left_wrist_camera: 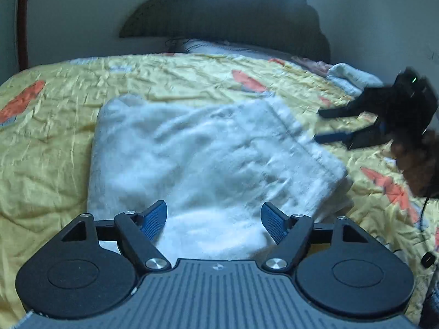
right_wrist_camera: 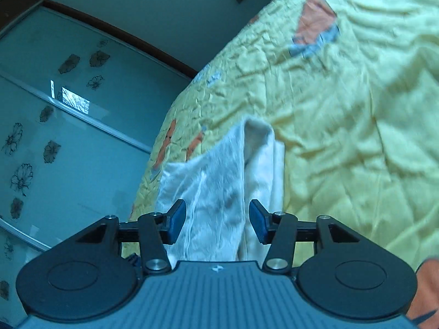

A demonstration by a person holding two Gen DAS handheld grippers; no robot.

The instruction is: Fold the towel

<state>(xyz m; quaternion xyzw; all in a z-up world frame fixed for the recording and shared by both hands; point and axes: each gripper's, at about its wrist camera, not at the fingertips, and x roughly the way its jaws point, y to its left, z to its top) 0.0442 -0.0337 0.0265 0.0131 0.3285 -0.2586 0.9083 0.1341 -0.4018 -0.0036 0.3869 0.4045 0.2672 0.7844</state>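
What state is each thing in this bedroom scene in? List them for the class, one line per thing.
White towel: folded over in layers, lying on the bed, gripped by nothing.
Left hand-held gripper: open, jaws apart over the towel's near edge.
Right hand-held gripper: open, towel edge between the jaws, pads not pressing.
Yellow bedspread: spread out, wrinkled.
Second towel: lying folded near the wall.

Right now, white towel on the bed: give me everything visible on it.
The white towel is fluffy terry, folded into a rough rectangle with stacked layers showing at its right edge. It lies flat on the yellow patterned bedspread. Both grippers, left and right, have open jaws with towel seen between them; neither pinches it. Its surface is lightly rumpled.
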